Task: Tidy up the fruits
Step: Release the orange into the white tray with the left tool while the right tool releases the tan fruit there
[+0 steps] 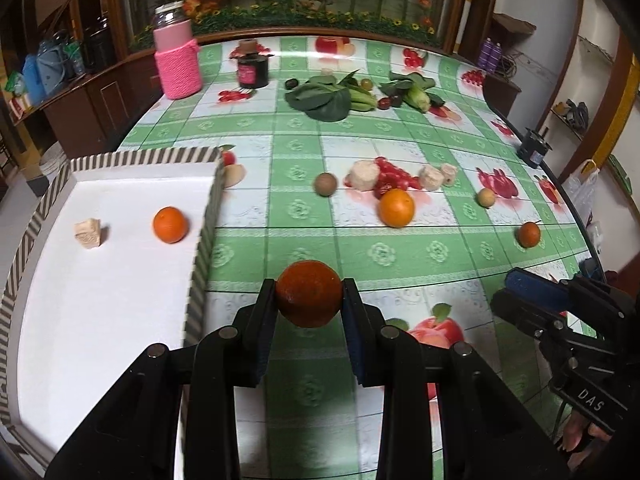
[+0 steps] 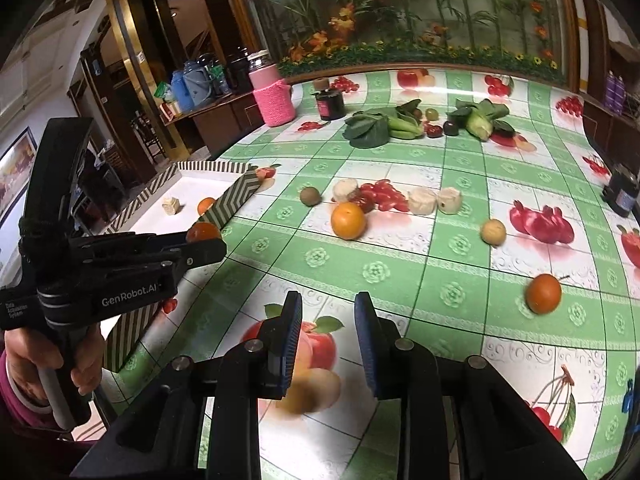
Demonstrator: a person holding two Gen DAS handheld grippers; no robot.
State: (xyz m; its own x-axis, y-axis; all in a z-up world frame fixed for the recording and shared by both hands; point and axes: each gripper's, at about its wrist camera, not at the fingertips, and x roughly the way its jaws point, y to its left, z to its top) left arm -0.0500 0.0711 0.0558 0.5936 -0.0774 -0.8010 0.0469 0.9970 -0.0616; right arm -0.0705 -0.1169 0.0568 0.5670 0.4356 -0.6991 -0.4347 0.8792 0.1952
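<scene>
My left gripper [image 1: 309, 294] is shut on a dark orange fruit [image 1: 309, 294] and holds it above the tablecloth, just right of the striped-rim white tray [image 1: 120, 280]. The tray holds an orange [image 1: 170, 225] and a pale cube [image 1: 88, 233]. My right gripper [image 2: 328, 336] is open and empty over the table's near edge. It also shows in the left wrist view [image 1: 532, 292]. Loose on the cloth lie a large orange [image 2: 348, 220], a brown fruit [image 2: 310, 196], a tan fruit [image 2: 493, 232] and a small orange fruit [image 2: 543, 293].
Pale round chunks [image 2: 422, 201] sit mid-table. Leafy greens [image 2: 372, 128], dark small fruits and corn lie at the back. A pink-sleeved jar [image 2: 276, 96] and a dark jar [image 2: 330, 104] stand far left. A black box [image 2: 622, 196] sits at the right edge.
</scene>
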